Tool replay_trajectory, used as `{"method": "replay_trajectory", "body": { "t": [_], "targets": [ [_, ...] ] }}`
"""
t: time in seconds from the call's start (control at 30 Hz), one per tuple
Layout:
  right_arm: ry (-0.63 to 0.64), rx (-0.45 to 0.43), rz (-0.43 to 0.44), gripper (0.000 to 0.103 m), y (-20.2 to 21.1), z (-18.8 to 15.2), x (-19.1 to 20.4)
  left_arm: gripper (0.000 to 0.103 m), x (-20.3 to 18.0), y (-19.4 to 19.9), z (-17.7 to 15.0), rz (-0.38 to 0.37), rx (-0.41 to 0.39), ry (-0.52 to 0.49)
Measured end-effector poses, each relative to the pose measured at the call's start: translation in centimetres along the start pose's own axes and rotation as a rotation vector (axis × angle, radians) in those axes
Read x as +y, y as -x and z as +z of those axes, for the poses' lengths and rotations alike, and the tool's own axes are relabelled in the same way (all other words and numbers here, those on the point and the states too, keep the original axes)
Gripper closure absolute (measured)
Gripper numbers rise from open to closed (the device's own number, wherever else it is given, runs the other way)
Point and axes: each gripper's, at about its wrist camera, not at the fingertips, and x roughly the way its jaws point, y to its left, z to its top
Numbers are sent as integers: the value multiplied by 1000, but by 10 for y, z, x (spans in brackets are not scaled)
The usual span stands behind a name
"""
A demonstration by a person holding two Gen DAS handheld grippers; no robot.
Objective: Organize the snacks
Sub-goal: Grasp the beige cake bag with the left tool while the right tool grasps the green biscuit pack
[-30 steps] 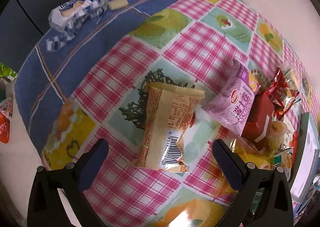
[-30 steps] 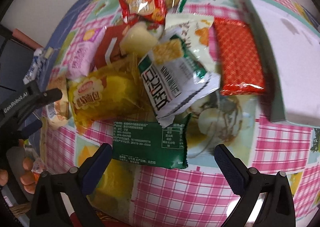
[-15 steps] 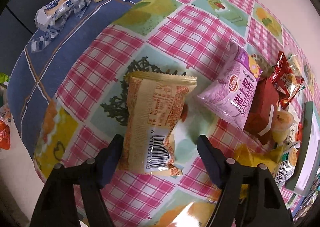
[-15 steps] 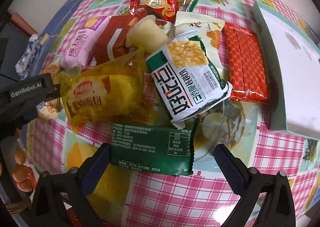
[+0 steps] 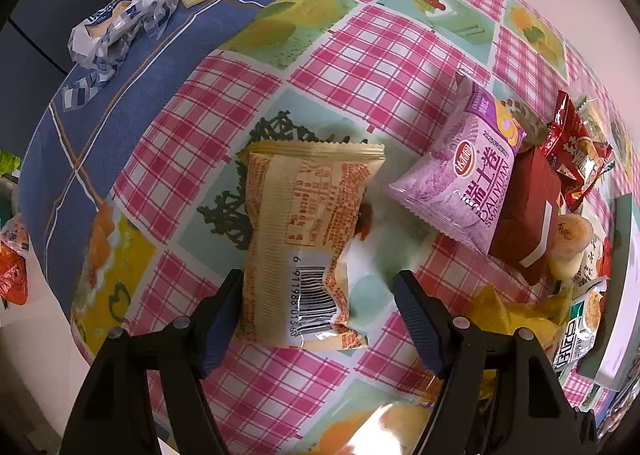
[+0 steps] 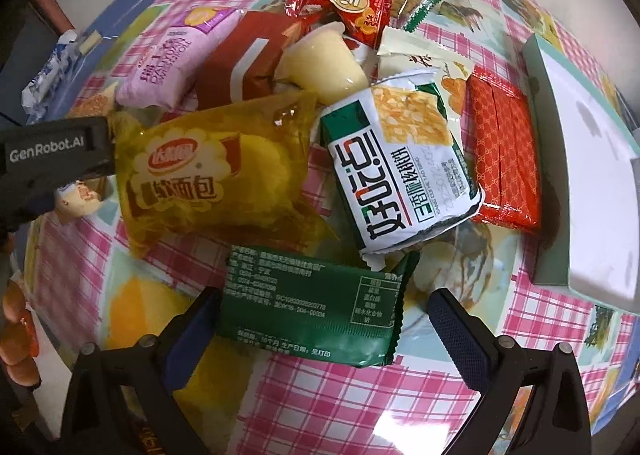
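Since a second ago: your left gripper (image 5: pixel 318 295) jaws narrowed around beige snack packet (image 5: pixel 304 239), then held; packet now fills more of the view. Left pad touches packet's edge, right pad stands clear — open, no grip. Purple packet (image 5: pixel 464 191) beyond right finger. Your right gripper (image 6: pixel 318 323) open, fingers straddling green packet (image 6: pixel 308 303), pads apart from it. Yellow bread bag (image 6: pixel 208 171), white-green cracker packet (image 6: pixel 400 171) just ahead on checked tablecloth (image 6: pixel 340 407).
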Motion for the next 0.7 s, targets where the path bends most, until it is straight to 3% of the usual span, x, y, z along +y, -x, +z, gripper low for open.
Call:
{"method": "replay_trajectory", "body": {
  "t": [0.27, 0.5, 0.57, 0.7],
  "targets": [
    [-81, -9, -22, 0, -8, 7, -7, 29, -7, 2, -4, -10, -3, -25],
    [-90, -38, -23, 16, -9, 10, 7, 44, -15, 11, -7, -29, -19, -30],
    [-96, -43, -21, 19, -8, 10, 9, 59, -13, 15, -6, -29, -28, -27],
    [-107, -54, -19, 25, -8, 11, 15, 61, -10, 23, -6, -54, -36, -29]
  ]
}}
